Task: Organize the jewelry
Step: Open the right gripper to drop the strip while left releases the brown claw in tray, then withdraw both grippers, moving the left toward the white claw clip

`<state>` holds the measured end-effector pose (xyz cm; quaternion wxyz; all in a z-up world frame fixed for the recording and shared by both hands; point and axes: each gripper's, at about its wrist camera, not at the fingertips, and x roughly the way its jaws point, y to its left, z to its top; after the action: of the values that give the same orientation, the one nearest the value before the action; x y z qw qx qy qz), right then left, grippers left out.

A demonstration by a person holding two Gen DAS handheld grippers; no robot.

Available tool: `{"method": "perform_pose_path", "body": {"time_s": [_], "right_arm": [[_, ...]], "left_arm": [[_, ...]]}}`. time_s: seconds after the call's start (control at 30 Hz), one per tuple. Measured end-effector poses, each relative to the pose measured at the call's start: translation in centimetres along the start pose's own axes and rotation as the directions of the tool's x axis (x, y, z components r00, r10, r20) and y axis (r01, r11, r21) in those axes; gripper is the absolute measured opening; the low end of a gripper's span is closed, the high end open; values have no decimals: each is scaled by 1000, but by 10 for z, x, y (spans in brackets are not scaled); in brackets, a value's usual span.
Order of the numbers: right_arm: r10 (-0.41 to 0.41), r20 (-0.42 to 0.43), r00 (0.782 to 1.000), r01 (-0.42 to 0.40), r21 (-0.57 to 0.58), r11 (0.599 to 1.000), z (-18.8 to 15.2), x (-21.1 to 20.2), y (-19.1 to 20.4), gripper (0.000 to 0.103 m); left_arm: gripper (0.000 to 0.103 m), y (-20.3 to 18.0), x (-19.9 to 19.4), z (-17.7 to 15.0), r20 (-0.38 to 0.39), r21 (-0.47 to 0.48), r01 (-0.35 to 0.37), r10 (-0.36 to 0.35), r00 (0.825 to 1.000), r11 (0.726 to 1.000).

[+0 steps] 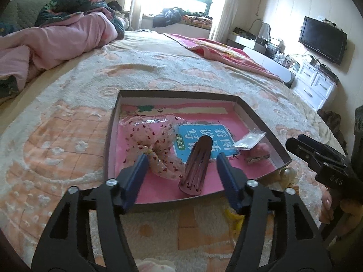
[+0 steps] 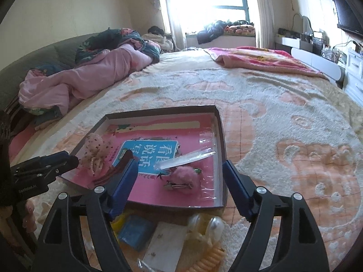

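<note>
Four pieces sit in the tray [image 1: 263,122]: brown hair clip [image 1: 196,166], mesh bow [image 1: 156,149], pink pompom clip [image 2: 183,176], small bag [image 2: 187,157]. Left gripper [image 1: 181,170] and right gripper [image 2: 180,174] both have jaws apart, holding nothing. Pearl piece [image 2: 214,225], orange coil [image 2: 209,259] and blue item [image 2: 136,232] lie on the bed just outside the tray, so roughly half done.

Shallow cardboard box [image 1: 261,119] with pink floor and blue label, brown slotted hair clip [image 1: 196,165], cream red-flecked mesh bow [image 1: 158,145], fluffy pink clip [image 2: 182,173], peach-and-cream patterned bed blanket [image 1: 68,136]

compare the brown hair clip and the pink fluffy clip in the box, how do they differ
The brown hair clip is long, smooth and dark; the pink fluffy clip is short, fuzzy and pale pink. The brown hair clip lies mid-box beside the spotted bow; the pink fluffy clip lies near a box corner. Both rest inside, ungripped.
</note>
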<state>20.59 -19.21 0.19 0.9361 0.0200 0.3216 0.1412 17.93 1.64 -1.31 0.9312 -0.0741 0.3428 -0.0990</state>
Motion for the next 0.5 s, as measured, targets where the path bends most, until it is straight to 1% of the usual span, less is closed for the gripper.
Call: {"method": "perform_pose_path", "body": {"time_s": [0.17, 0.23, 0.3, 0.37, 0.43, 0.5], "right_arm": [[-9, 25, 1000, 10, -24, 1000, -3, -15, 4, 80], [-11, 34, 999, 12, -29, 1000, -5, -22, 5, 81], [-11, 41, 999, 12, -34, 999, -8, -29, 6, 82], [-13, 46, 999, 15, -38, 999, -10, -33, 7, 82], [-11, 50, 999, 13, -47, 999, -13, -39, 8, 82], [-13, 52, 999, 16, -54, 998, -16, -43, 10, 82]], "left_arm": [[71, -1, -14, -2, 24, 4, -12, 12, 1000, 1000], [80, -1, -19, -3, 35, 3, -14, 14, 999, 1000], [84, -2, -25, -5, 45, 3, -12, 12, 999, 1000], [86, -3, -29, -7, 53, 7, -20, 19, 998, 1000], [90, -4, -33, -9, 61, 12, -28, 27, 998, 1000], [90, -4, -38, -12, 70, 18, -31, 30, 997, 999]]}}
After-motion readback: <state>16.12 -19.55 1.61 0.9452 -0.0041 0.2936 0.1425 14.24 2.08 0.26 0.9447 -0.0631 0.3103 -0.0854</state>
